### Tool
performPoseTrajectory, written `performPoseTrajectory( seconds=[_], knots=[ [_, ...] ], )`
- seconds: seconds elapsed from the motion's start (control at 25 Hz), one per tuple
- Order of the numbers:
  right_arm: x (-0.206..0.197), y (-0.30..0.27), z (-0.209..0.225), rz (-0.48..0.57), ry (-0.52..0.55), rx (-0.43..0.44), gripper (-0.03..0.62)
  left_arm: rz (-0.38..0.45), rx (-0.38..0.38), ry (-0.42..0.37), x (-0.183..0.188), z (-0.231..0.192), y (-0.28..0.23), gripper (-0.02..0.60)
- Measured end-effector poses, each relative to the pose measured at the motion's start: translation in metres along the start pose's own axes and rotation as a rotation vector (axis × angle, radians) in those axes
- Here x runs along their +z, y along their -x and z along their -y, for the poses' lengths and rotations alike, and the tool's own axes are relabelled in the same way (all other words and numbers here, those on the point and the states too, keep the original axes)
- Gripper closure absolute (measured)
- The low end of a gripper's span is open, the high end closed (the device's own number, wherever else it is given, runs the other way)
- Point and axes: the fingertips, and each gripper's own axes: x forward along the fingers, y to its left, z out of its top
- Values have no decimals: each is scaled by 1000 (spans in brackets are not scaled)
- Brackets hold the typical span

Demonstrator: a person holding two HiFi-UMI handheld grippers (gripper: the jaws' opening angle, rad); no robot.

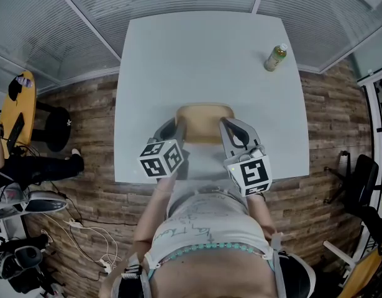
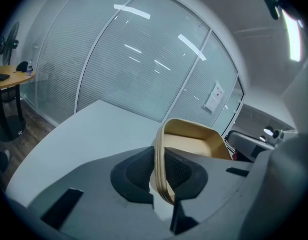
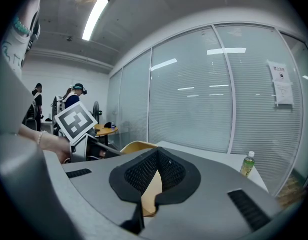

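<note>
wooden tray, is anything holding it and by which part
The wooden tray is held by both: left tongs shut on its left rim, right tongs shut on its right rim.

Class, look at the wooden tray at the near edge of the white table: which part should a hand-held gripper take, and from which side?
Grip the tray by its thin raised rim at the two short ends, coming from the left and right. That wall fits between jaws: the left hand-held gripper and the right hand-held gripper are each shut on one end.
</note>
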Motion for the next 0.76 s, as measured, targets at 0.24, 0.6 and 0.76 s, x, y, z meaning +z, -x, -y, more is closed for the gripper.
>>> performPoseTrajectory(
  seconds=[0.24,0.6,0.76],
  knots=[
    [-2,1,0,-8,1,5,595,-3,2,-4,-2,1,0,548],
    [-3,1,2,-8,2,0,595,-8,0,-4,-5,2,-2,548],
    [-4,5,5,-9,5,0,595,-8,-3,-3,-6,6,-3,548]
  ],
)
